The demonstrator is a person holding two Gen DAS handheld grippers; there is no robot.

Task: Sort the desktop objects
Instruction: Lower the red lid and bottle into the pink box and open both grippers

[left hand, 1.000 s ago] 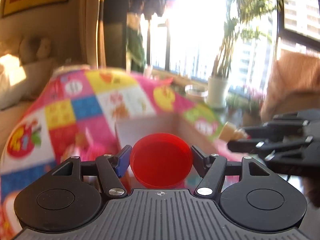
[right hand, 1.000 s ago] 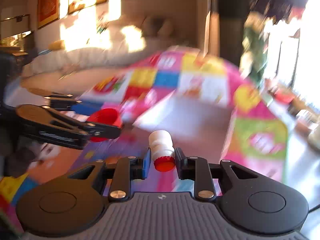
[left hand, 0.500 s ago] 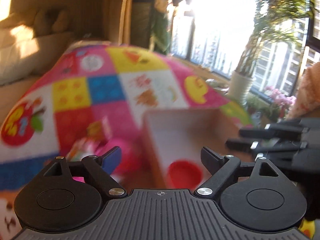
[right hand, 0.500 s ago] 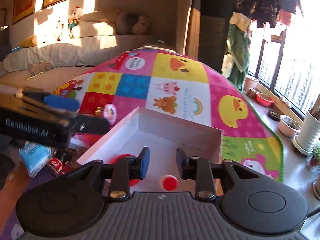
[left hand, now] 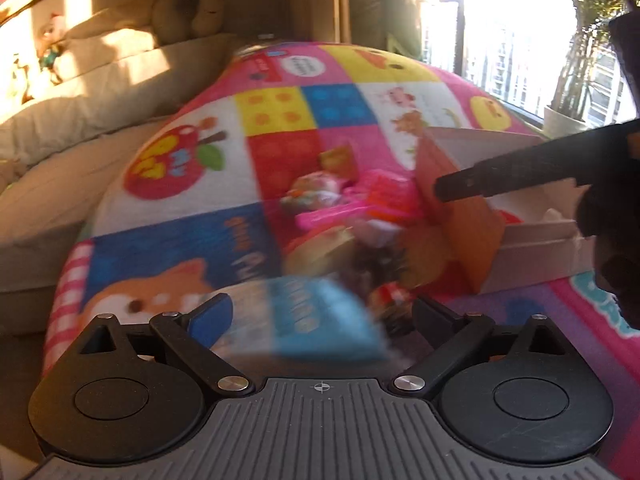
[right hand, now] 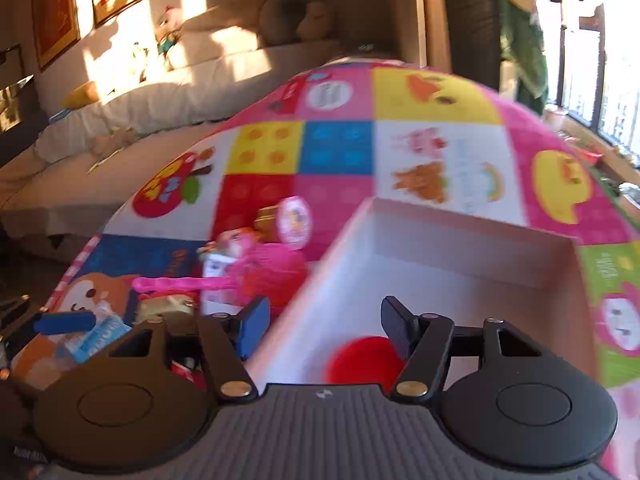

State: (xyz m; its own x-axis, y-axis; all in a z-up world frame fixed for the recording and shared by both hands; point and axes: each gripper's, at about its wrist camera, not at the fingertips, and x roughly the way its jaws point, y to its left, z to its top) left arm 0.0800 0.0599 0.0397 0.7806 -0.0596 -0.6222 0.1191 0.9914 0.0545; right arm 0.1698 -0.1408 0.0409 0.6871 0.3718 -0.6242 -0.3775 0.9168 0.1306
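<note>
Two grippers hang over a patchwork play mat (right hand: 436,100), both with jaws that have just been opening and with nothing gripped. The left gripper (left hand: 322,314) stands spread wide above a blurred blue-and-white packet (left hand: 320,320), which lies on the mat below it, untouched as far as the blur lets me judge. The right gripper (right hand: 324,326) is partly open, straddling the near-left wall of a white box (right hand: 460,248). A red cup (right hand: 362,358) lies inside that box, under the right finger. A heap of small things (right hand: 256,272), pink ones among them, lies on the mat just left of the box
</note>
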